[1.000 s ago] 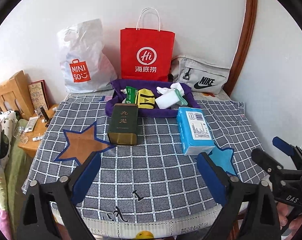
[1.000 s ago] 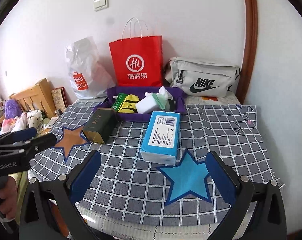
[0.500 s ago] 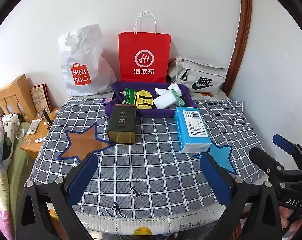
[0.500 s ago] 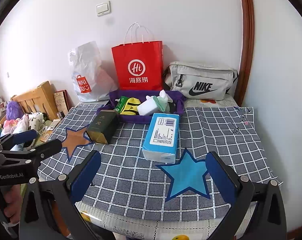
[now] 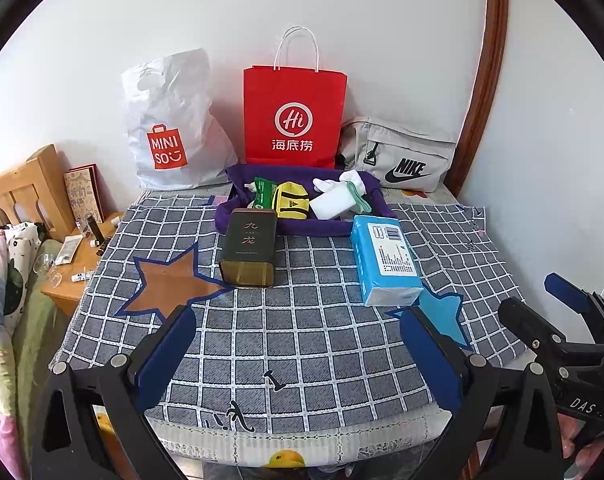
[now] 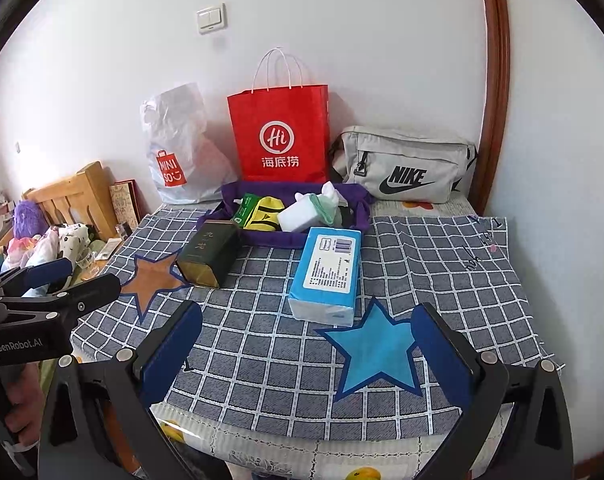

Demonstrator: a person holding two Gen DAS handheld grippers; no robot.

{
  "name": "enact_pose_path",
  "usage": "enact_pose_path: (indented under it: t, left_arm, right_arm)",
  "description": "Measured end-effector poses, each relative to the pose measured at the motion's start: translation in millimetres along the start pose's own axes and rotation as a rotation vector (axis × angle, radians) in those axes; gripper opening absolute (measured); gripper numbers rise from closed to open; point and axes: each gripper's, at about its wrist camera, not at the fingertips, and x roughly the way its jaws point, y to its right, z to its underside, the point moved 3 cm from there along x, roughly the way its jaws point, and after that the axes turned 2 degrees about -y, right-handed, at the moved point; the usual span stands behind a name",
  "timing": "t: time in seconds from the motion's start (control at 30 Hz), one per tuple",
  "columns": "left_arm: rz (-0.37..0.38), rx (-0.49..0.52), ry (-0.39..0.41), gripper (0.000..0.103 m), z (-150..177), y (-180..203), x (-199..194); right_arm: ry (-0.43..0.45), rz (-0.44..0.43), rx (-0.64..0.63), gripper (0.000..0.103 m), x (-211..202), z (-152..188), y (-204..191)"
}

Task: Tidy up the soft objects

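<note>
A blue tissue pack (image 5: 384, 264) (image 6: 328, 276) lies on the checked cloth (image 5: 302, 340) in front of a purple fabric tray (image 5: 302, 227) (image 6: 276, 238). The tray holds a yellow sock (image 5: 290, 200), a green packet (image 5: 264, 192), a white sponge (image 5: 332, 206) and white cloth. A dark green tea tin (image 5: 248, 252) (image 6: 210, 256) lies left of the pack. My left gripper (image 5: 298, 352) and my right gripper (image 6: 306, 352) are both open and empty, held back over the table's near edge.
A white Miniso bag (image 5: 170, 128), a red paper bag (image 5: 294, 120) and a grey Nike pouch (image 5: 402, 156) stand along the wall. A wooden bedside shelf (image 5: 70, 264) with small items is at the left. Brown (image 5: 170, 280) and blue (image 6: 376, 352) stars mark the cloth.
Both grippers have drawn back and risen from the table, so the objects look smaller and farther. Nothing on the table has moved.
</note>
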Motion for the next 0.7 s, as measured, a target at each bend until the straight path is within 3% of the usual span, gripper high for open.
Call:
enact_pose_path:
  t: [0.7]
  left_arm:
    - [-0.001, -0.007, -0.002, 0.103, 2.7, -2.8, -2.6]
  right_arm:
    - [0.007, 0.004, -0.003, 0.103, -4.2, 0.1, -4.1]
